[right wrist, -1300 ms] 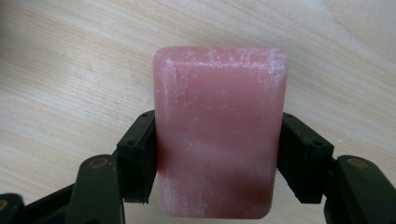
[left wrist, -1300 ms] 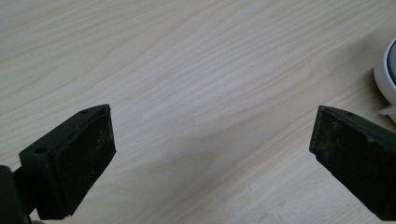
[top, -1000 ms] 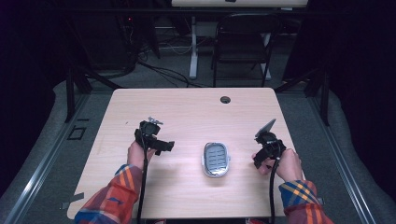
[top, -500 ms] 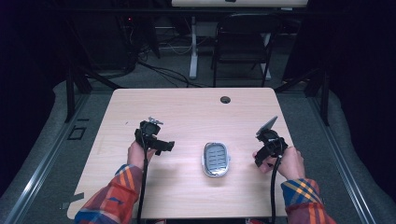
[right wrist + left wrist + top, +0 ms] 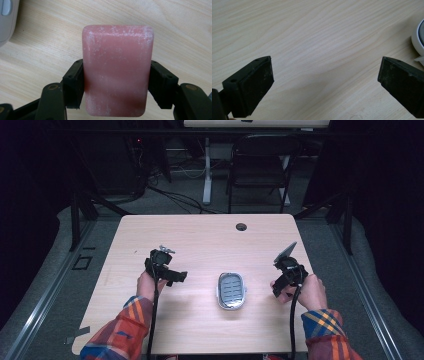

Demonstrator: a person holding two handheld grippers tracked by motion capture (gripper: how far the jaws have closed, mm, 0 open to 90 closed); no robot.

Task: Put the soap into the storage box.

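Note:
A pink soap bar (image 5: 117, 70) fills the middle of the right gripper view, clamped by its long sides. My right gripper (image 5: 116, 82) is shut on it just above the wooden table. In the high view that gripper (image 5: 287, 275) is at the table's right side, held in a hand. A grey and white soap dish (image 5: 231, 291) lies on the table between the two hands; its white rim (image 5: 6, 20) shows left of the soap. My left gripper (image 5: 167, 272) is left of the dish, and its jaws stand wide apart over bare wood (image 5: 324, 82).
The light wooden table (image 5: 200, 240) has a round cable hole (image 5: 241, 226) near its far edge. A dark chair (image 5: 260, 165) and a desk leg stand beyond the table. The dish's edge (image 5: 418, 37) sits at the right border of the left gripper view.
The right hand has shifted slightly to the right and nearer the front edge with the soap. The left gripper and the dish have stayed in place.

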